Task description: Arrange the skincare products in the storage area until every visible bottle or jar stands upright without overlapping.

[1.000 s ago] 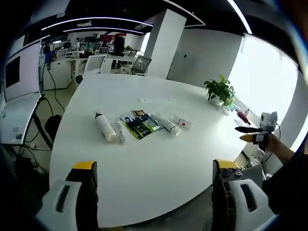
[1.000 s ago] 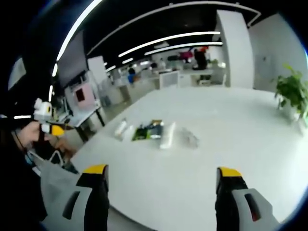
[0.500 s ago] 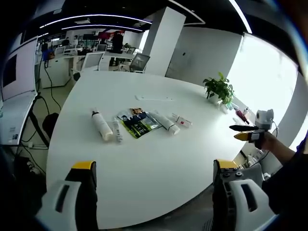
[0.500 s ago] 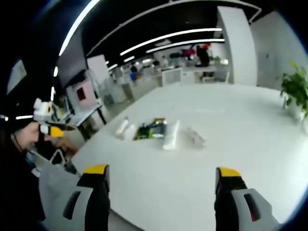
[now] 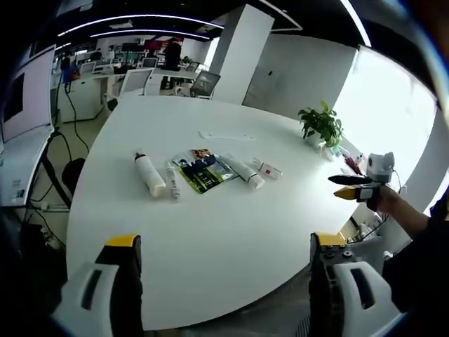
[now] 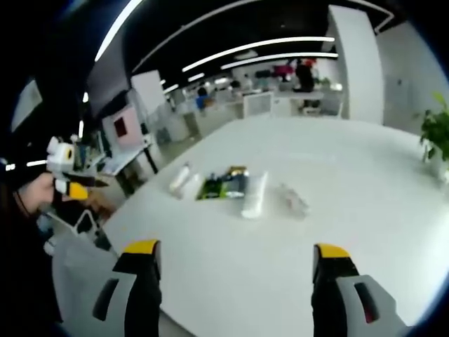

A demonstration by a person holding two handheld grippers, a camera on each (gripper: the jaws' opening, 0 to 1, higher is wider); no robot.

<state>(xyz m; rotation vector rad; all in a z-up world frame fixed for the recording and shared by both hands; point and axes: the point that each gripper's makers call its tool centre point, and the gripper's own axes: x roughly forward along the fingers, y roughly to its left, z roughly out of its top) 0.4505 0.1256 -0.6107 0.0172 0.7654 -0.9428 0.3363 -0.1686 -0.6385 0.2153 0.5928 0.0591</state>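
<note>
Both claws are up and spread wide with nothing between them: the left claw (image 5: 223,254) hangs off the near edge of the big white desk (image 5: 210,232), the right claw (image 6: 235,263) hovers over its own side, jaws apart, well short of anything. Out in the middle of the desk lies the whole row of skincare products, every one flat on its side. At one end is a white bottle (image 5: 150,180) with a dark cap, just beside it a slim tube (image 5: 172,185), then a dark printed sachet pack (image 5: 205,173), a longer white tube (image 5: 243,172), and last a small clear item with a red mark (image 5: 266,168), too small to name. From the right gripper view the same line shows, the white bottle (image 6: 179,178) farthest toward the left claw's hand. Nothing stands upright yet, so the job looks barely started. My guess: that bottle is light, smooth plastic, likely to roll, best pinched across its body near the middle. The tubes look soft and would squash; taking them near the stiff cap end seems safer. The sachet pack looks floppy and may not stand at all.
</note>
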